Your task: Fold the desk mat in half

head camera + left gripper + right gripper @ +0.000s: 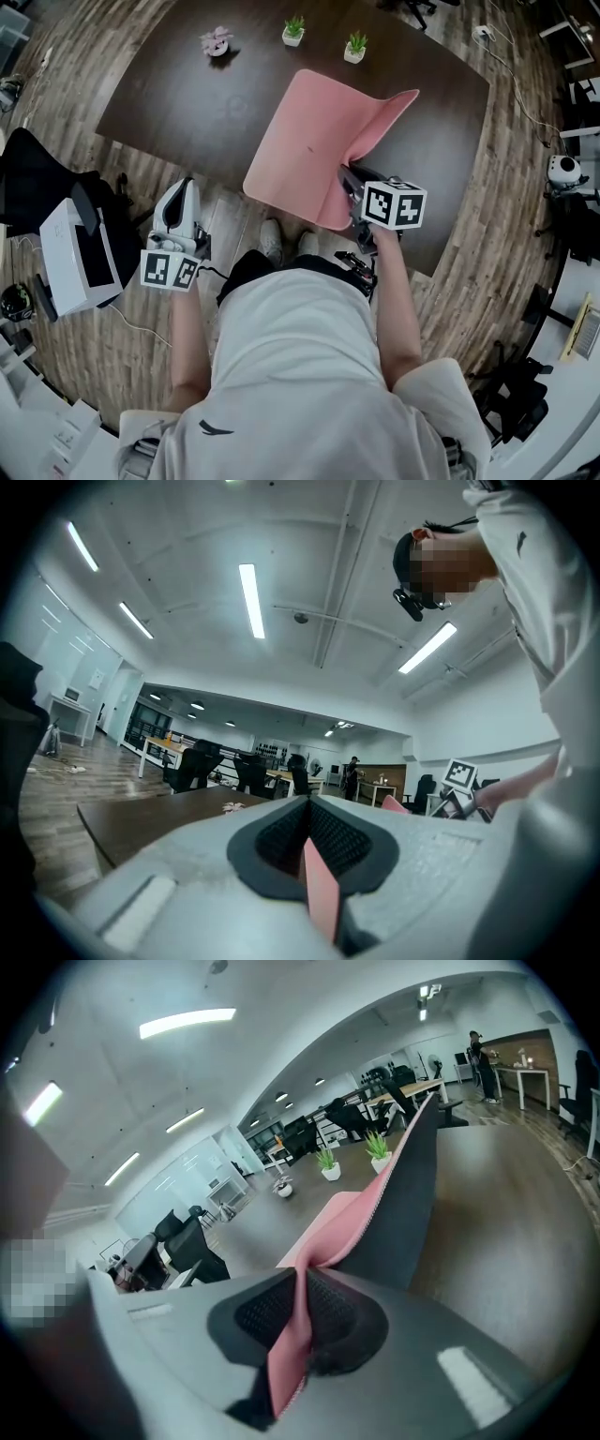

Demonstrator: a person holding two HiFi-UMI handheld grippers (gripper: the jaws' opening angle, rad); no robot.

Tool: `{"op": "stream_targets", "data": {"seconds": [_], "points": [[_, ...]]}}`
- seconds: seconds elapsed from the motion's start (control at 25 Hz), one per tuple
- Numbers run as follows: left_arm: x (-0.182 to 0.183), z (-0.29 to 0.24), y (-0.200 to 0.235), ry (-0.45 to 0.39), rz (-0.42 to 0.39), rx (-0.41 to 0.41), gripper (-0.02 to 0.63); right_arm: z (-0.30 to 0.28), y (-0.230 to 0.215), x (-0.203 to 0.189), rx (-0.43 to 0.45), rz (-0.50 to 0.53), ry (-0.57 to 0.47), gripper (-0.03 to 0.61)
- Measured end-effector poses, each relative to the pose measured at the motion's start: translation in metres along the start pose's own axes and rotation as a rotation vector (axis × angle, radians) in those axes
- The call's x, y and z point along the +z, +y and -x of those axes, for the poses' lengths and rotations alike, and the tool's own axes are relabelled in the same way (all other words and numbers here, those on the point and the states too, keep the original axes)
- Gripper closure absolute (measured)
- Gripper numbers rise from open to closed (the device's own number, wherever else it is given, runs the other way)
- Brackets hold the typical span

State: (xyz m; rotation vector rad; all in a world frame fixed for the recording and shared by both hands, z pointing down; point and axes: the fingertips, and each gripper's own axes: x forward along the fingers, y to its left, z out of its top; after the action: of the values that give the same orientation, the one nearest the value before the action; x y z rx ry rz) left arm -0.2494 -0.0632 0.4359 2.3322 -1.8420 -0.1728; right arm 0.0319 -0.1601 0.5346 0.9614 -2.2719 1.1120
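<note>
One mat (309,141) corner is pinched in the right gripper's (349,178) jaws, the left gripper (180,193) closed; carry it across and match edges.

L tool (307,808) + R tool (302,1279) clamped

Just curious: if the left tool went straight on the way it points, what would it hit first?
Probably the dark table, whose near edge lies just ahead of the left tool; it might instead skim over the top; its height is unclear.
</note>
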Motion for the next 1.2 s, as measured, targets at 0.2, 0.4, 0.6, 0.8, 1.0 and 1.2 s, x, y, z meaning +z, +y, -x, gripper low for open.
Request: {"op": "stream_targets", "data": {"seconds": [0.2, 0.4, 0.6, 0.8, 1.0, 1.2], "points": [[-0.003, -0.006, 0.009, 0.006, 0.010, 0.008, 0.610, -0.040, 0.014, 0.007, 0.029, 0.021, 0.041, 0.548], [-0.002, -0.017, 0.013, 0.007, 0.014, 0.002, 0.611, -0.090, 0.027, -0.003, 0.053, 0.022, 0.121, 0.546], [-0.003, -0.022, 0.016, 0.018, 0.017, 0.001, 0.611, -0.137, 0.032, -0.022, 0.040, 0.004, 0.213, 0.545], [-0.003, -0.018, 0.022, 0.027, 0.014, 0.016, 0.611, -0.161, 0.028, -0.024, -0.025, -0.014, 0.204, 0.545], [-0.004, -0.015, 0.028, 0.030, 0.014, 0.026, 0.611, -0.169, 0.023, -0.020, -0.051, -0.039, 0.188, 0.545], [-0.005, -0.016, 0.026, 0.028, 0.019, 0.022, 0.611, -0.172, 0.024, -0.021, -0.048, -0.038, 0.190, 0.545]]}}
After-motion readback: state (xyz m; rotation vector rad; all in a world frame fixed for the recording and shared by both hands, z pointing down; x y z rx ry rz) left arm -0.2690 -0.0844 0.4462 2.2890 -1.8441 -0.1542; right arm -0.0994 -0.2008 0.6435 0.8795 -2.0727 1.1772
